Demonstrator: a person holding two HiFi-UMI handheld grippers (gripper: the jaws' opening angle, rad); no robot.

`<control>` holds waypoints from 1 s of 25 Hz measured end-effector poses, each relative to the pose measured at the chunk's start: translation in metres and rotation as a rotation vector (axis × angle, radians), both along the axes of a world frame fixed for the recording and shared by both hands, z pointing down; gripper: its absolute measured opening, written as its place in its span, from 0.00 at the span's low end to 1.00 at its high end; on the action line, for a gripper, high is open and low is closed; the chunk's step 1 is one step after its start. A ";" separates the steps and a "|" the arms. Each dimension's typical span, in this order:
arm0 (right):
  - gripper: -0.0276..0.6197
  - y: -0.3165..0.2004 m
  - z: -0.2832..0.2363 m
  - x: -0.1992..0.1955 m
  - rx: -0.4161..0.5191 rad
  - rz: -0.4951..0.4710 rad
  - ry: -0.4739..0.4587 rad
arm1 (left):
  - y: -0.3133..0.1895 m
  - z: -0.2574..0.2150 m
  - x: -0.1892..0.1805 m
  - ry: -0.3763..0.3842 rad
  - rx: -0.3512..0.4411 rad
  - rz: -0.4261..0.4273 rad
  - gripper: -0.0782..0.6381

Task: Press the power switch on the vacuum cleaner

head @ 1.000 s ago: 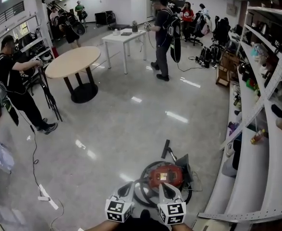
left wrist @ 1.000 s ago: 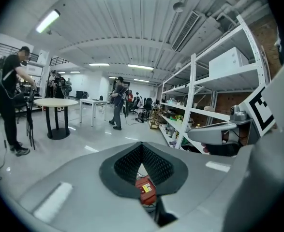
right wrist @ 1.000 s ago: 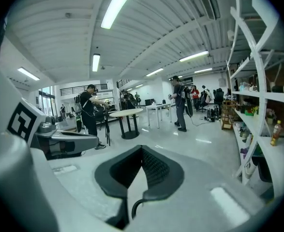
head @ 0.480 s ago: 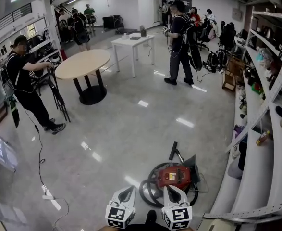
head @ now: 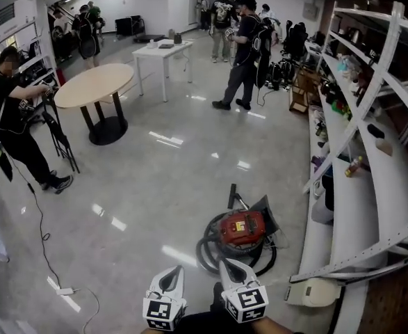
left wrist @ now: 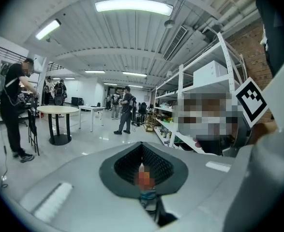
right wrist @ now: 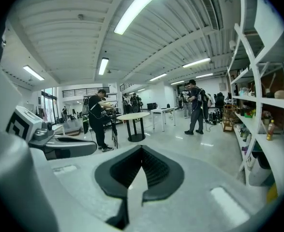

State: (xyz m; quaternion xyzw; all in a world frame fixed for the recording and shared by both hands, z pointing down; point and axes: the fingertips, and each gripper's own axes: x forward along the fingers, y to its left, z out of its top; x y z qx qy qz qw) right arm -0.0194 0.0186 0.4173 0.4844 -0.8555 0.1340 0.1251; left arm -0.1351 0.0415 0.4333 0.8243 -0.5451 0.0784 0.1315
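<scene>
My claws, near the red vacuum cleaner
My left gripper and right gripper are both closed, holding nothing.

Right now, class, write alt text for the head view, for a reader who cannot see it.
A red vacuum cleaner, hose coiled round it, sits on a glossy floor beside white shelves, just ahead of the left gripper and right gripper, neither touching it. Farther off, people stand near a round table and a white table.
</scene>
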 end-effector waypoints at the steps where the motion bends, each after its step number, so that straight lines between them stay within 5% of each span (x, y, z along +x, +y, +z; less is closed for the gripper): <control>1: 0.03 0.009 -0.001 -0.006 0.001 0.006 -0.004 | 0.008 0.000 -0.008 -0.005 0.002 -0.002 0.13; 8: 0.03 0.075 -0.014 -0.031 0.028 0.118 -0.030 | 0.070 -0.006 -0.042 0.011 0.015 0.065 0.13; 18: 0.03 0.163 -0.027 -0.010 0.044 0.246 -0.003 | 0.134 -0.019 -0.018 0.057 0.055 0.206 0.13; 25: 0.03 0.206 -0.028 0.016 0.041 0.244 -0.008 | 0.171 -0.019 0.008 0.042 0.064 0.209 0.13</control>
